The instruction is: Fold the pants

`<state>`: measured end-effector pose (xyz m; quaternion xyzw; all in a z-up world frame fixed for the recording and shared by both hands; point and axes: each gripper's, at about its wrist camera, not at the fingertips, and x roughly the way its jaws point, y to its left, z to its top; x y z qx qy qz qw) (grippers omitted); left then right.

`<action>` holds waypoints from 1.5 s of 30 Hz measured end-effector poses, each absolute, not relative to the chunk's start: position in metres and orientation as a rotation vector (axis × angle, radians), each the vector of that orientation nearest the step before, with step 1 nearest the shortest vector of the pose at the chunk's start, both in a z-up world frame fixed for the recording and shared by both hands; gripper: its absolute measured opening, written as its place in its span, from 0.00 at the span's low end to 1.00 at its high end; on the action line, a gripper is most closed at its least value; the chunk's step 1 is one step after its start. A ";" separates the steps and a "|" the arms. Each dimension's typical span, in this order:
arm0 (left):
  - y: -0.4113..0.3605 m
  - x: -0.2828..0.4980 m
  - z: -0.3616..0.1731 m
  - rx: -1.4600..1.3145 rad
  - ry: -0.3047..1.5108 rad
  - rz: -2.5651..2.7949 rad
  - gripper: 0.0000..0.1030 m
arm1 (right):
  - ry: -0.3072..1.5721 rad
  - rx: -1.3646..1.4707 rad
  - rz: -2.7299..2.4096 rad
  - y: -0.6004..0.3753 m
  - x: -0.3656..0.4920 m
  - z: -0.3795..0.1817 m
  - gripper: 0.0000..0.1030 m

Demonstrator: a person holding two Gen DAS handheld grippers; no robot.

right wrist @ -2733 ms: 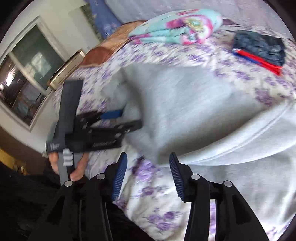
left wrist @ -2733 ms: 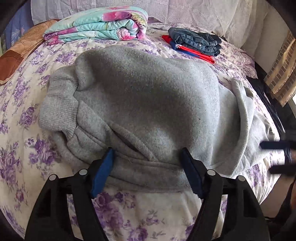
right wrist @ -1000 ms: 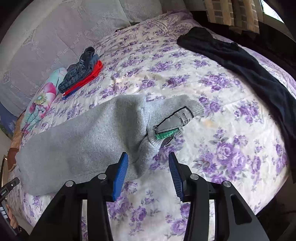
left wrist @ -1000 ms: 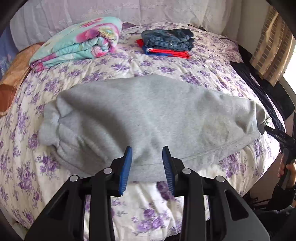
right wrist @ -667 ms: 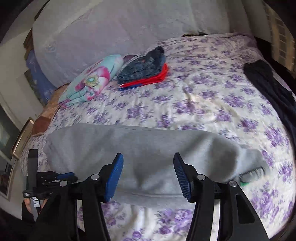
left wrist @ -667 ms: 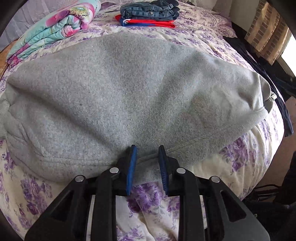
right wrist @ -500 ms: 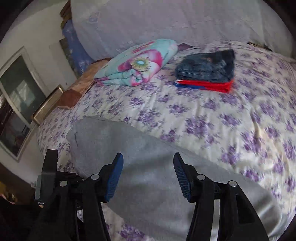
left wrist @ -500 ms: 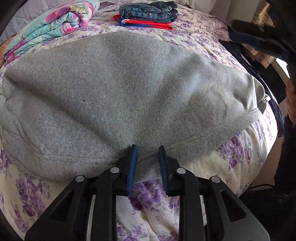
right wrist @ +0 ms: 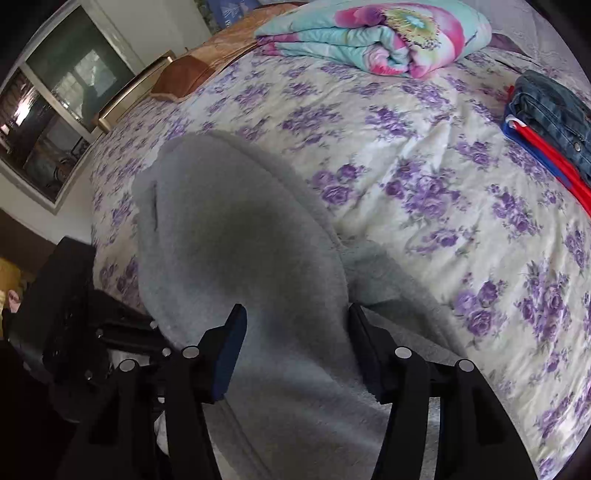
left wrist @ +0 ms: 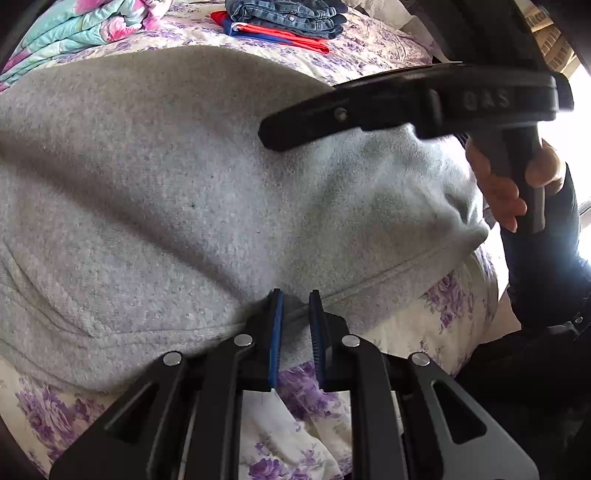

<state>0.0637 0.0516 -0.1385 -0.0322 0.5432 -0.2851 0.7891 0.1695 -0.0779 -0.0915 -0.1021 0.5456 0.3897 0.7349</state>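
The grey sweatpants [left wrist: 192,192] lie folded lengthwise across the flowered bed. My left gripper [left wrist: 295,317] is shut on their near hem at the front edge. My right gripper [right wrist: 293,332] is open and hovers low over the grey cloth [right wrist: 236,251], its jaws wide apart with nothing between them. In the left wrist view the right gripper [left wrist: 406,107] reaches in from the right above the pants, held by a hand.
A rolled teal and pink blanket [right wrist: 373,33] lies at the head of the bed. A stack of folded jeans [right wrist: 554,110] on red and blue clothes sits beside it. A brown cushion [right wrist: 192,70] lies at the far left. The bedspread [right wrist: 424,177] shows bare beyond the pants.
My left gripper closed on the pants' near hem and stays there. My right gripper swung from the pants' right end over to above the middle of the cloth, still open.
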 end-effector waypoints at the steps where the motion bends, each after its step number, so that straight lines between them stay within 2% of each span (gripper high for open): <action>1: 0.050 0.064 -0.139 -0.063 1.166 -0.616 0.14 | 1.193 -0.241 0.873 -0.075 0.165 -0.090 0.64; 6: 0.049 0.066 -0.140 -0.071 1.158 -0.621 0.14 | 1.250 -0.254 0.865 -0.062 0.189 -0.109 0.67; 9: 0.049 0.066 -0.141 -0.073 1.159 -0.622 0.14 | 1.314 -0.155 0.906 -0.057 0.211 -0.124 0.66; 10: 0.048 0.066 -0.141 -0.072 1.159 -0.622 0.14 | 1.306 -0.112 0.910 -0.058 0.216 -0.122 0.63; 11: 0.048 0.066 -0.141 -0.072 1.159 -0.622 0.14 | 1.279 -0.072 0.920 -0.061 0.220 -0.116 0.55; 13: 0.053 0.065 -0.140 -0.075 1.157 -0.625 0.14 | 1.205 0.005 0.933 -0.073 0.227 -0.096 0.50; 15: 0.053 0.066 -0.141 -0.076 1.156 -0.626 0.14 | 1.159 0.087 0.942 -0.088 0.234 -0.080 0.40; 18: 0.055 0.066 -0.140 -0.076 1.153 -0.625 0.14 | 1.154 0.126 0.918 -0.097 0.242 -0.078 0.17; 19: 0.056 0.066 -0.140 -0.076 1.152 -0.625 0.14 | 1.148 0.104 0.898 -0.095 0.242 -0.081 0.13; 22: 0.056 0.066 -0.139 -0.075 1.151 -0.623 0.14 | 1.106 0.028 0.797 -0.089 0.240 -0.082 0.10; 25: 0.054 0.066 -0.140 -0.075 1.152 -0.613 0.14 | 1.105 -0.118 0.682 -0.074 0.250 -0.089 0.10; 28: 0.055 0.068 -0.145 -0.108 1.160 -0.604 0.14 | 1.194 -0.249 0.607 -0.051 0.266 -0.142 0.12; 30: 0.056 0.070 -0.146 -0.125 1.162 -0.603 0.14 | 1.137 -0.293 0.620 -0.047 0.263 -0.140 0.13; 33: 0.055 0.070 -0.144 -0.130 1.164 -0.594 0.14 | 1.182 -0.229 0.651 -0.059 0.271 -0.132 0.14; 34: 0.054 0.070 -0.142 -0.125 1.162 -0.592 0.14 | 1.191 -0.187 0.661 -0.067 0.273 -0.127 0.14; 36: 0.052 0.069 -0.135 -0.132 1.166 -0.581 0.14 | 1.158 -0.144 0.632 -0.085 0.270 -0.106 0.25; 37: 0.051 0.069 -0.128 -0.126 1.161 -0.571 0.14 | 1.107 -0.155 0.590 -0.094 0.266 -0.090 0.36; 38: 0.050 0.069 -0.118 -0.108 1.142 -0.554 0.14 | 1.050 -0.161 0.556 -0.105 0.261 -0.073 0.42; 42: 0.033 0.088 -0.073 -0.055 1.058 -0.514 0.14 | 0.936 -0.106 0.474 -0.149 0.223 -0.023 0.42; 45: 0.008 0.135 -0.073 -0.022 1.127 -0.429 0.15 | 0.939 -0.089 0.503 -0.164 0.175 -0.017 0.42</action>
